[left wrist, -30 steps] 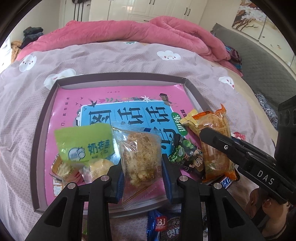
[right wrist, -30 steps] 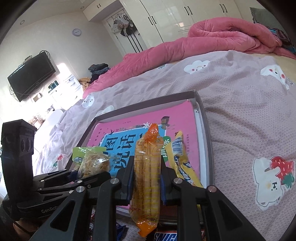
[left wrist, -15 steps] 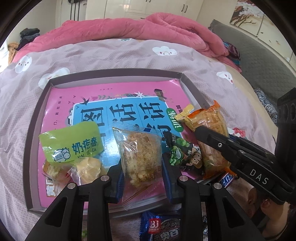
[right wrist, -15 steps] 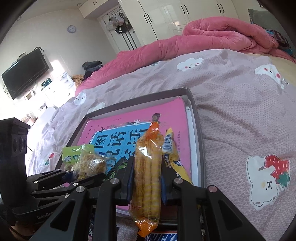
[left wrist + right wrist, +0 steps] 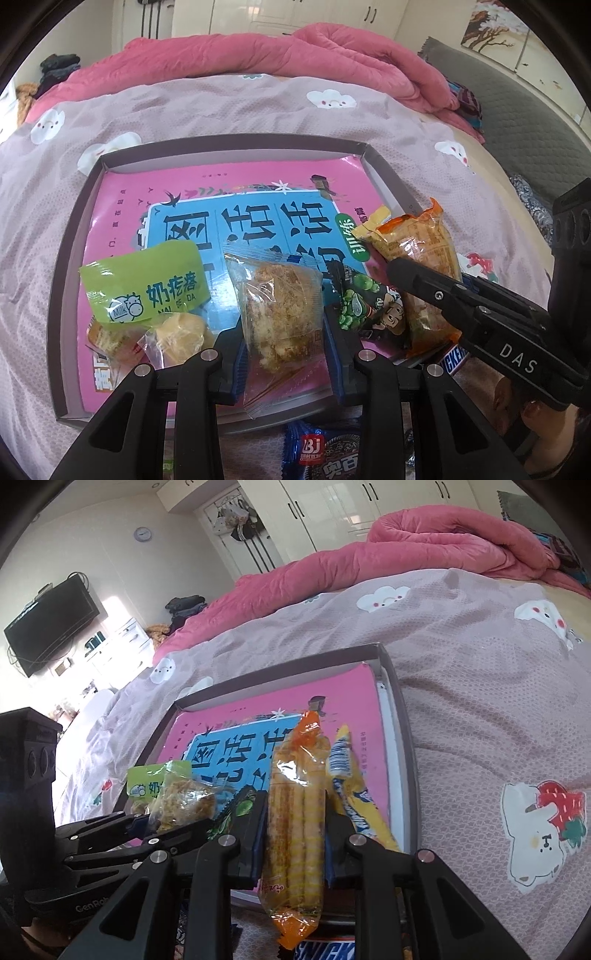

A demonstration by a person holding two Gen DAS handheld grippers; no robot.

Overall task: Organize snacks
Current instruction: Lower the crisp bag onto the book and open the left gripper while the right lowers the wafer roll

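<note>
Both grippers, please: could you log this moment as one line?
left gripper: shut on clear cake packet | right gripper: shut on orange wafer pack | both over tray

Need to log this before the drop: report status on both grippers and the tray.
Left gripper shut on clear pastry packet. Right gripper shut on orange wafer pack. Both over tray; green packet and pea bag crowd its near edge.

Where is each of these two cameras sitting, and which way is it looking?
Left wrist: rides the left gripper, looking down its fingers at a clear floss-cake packet held over the tray; the right gripper crosses its right side.
Right wrist: rides the right gripper, which holds an orange biscuit packet; the left gripper sits at its left.
Shared: tray, both packets, green snack bag, pink quilt.
</note>
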